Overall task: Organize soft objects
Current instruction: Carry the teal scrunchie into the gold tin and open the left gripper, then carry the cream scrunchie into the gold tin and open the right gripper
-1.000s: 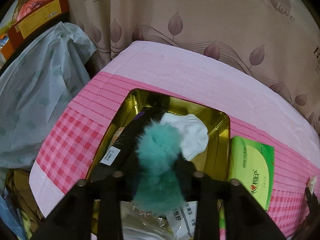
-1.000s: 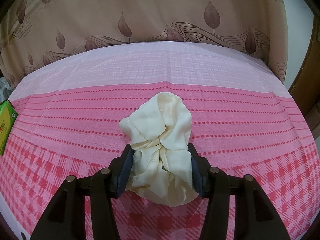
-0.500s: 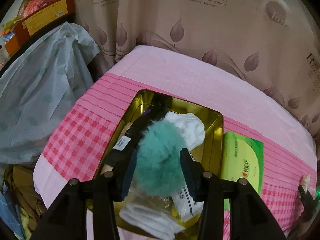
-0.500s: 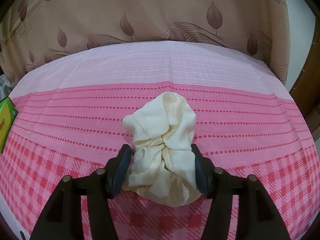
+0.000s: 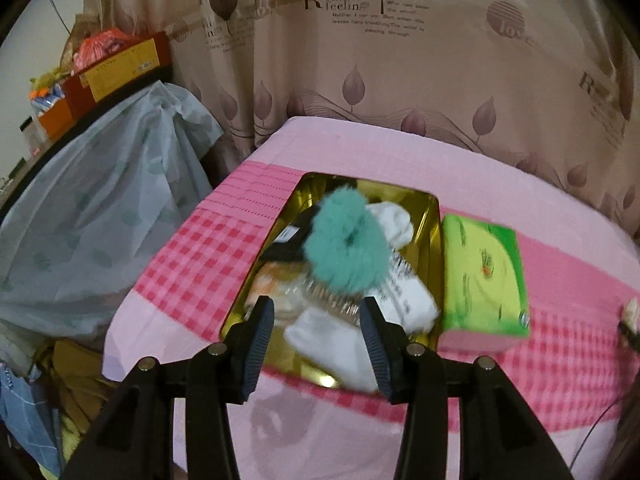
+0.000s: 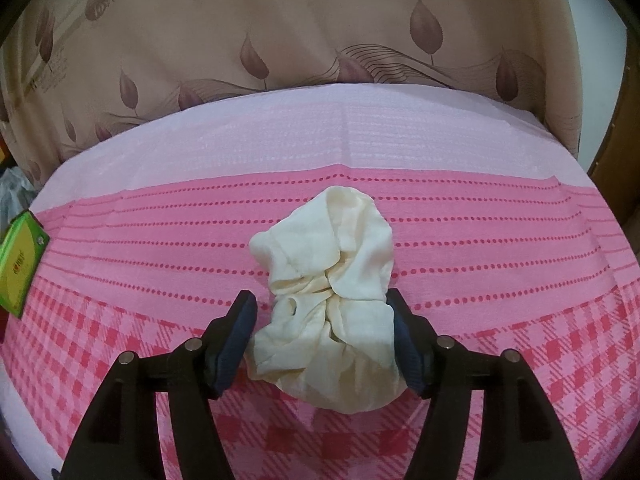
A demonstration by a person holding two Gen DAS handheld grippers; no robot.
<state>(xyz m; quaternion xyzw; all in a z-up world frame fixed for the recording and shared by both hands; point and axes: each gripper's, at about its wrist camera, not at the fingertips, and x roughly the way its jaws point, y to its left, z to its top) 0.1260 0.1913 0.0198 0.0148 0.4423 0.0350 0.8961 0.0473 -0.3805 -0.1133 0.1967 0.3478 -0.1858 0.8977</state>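
Observation:
A fluffy teal scrunchie (image 5: pixel 346 248) lies in the gold tin (image 5: pixel 436 240), on top of white socks (image 5: pixel 394 220) and packaged items. My left gripper (image 5: pixel 316 312) hangs open above the tin's near end, apart from the scrunchie, with nothing between its fingers. In the right wrist view a crumpled cream cloth scrunchie (image 6: pixel 332 292) rests on the pink cover (image 6: pixel 500 248). My right gripper (image 6: pixel 320 308) straddles it and its jaws are opening. A gap shows at the left pad, while the right pad still touches the fabric.
A green tissue pack (image 5: pixel 484 276) lies right of the tin and shows at the left edge (image 6: pixel 20 264) of the right wrist view. A plastic-draped pile (image 5: pixel 104 208) and boxes (image 5: pixel 116 68) stand past the table's left edge. A leaf-print curtain (image 6: pixel 320 40) hangs behind.
My left gripper let go of the teal scrunchie, opened and drew back and up; the scrunchie stays in the tin. My right jaws widened around the cream scrunchie, which loosened.

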